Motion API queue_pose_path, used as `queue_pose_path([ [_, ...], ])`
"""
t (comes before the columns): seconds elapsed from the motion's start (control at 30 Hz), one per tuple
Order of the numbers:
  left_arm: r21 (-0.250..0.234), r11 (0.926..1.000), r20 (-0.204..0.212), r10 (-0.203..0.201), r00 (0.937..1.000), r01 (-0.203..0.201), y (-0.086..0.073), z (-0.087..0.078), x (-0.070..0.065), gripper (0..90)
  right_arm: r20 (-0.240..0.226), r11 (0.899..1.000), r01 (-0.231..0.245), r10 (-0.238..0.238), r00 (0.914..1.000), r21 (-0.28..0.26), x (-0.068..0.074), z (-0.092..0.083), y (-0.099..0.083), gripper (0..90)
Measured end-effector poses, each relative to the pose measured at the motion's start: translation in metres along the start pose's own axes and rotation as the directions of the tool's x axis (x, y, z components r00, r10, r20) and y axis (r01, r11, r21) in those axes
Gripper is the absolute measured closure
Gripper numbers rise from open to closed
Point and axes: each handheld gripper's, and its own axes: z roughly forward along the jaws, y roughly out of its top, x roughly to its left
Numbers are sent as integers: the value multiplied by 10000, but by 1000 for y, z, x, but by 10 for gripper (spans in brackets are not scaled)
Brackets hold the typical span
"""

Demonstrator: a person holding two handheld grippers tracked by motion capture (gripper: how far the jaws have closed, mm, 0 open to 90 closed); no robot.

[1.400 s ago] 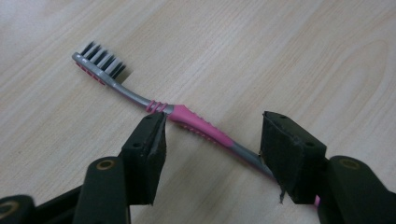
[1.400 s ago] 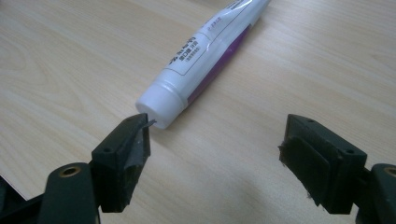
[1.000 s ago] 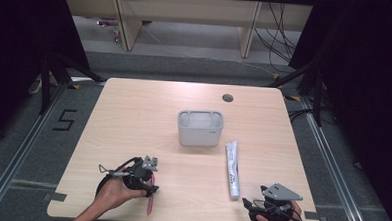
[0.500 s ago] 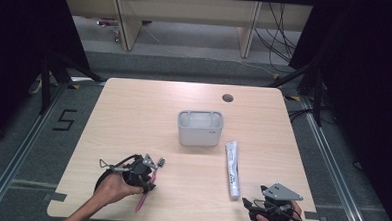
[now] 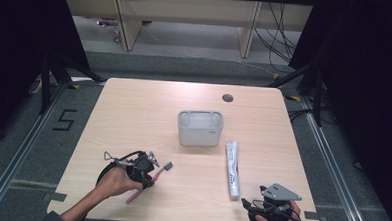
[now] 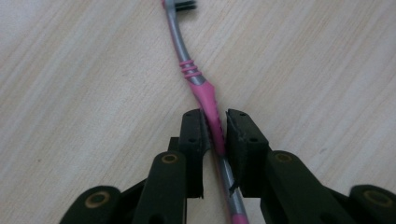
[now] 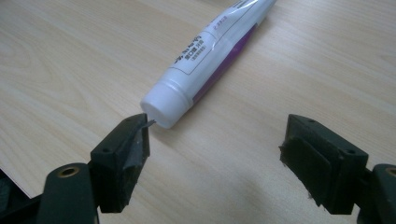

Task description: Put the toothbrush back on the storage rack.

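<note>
Toothbrush (image 6: 205, 93) lies on the worktop (image 5: 134, 113), its long way from 7 to 1 o'clock, brush end pointing away, with the left hand-held gripper (image 6: 215, 133), just closing, clamped on its pink handle.

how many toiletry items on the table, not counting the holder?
2. A pink toothbrush at front left, clamped in the left gripper; a white toothpaste tube lying right of the grey holder. The holder's inside isn't fully visible.
</note>
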Motion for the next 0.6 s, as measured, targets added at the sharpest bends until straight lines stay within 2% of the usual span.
queue_pose_path([
  [0.03,186,9998,29,47,10000,-47,2,0,2,771,16,10000,-1,1,10000,-22,0,0,0,237],
  [0.3,526,9985,72,152,9999,-156,9,1,4,807,-6,10000,-16,16,10000,-33,0,0,0,238],
  [0.43,756,9967,233,273,9994,-289,12,1,6,811,37,9997,221,-220,9998,-61,-2,0,-1,238],
  [0.5,952,9949,324,305,9990,-335,14,2,7,811,47,9997,225,-225,9997,-69,-2,0,-1,238],
  [0.57,1192,9919,380,388,9985,-431,17,2,8,812,-24,10000,-13,13,10000,59,0,0,0,240],
  [0.6,1326,9900,383,428,9984,-475,20,3,8,814,44,9997,239,-239,9997,-12,-2,0,-1,240],
])
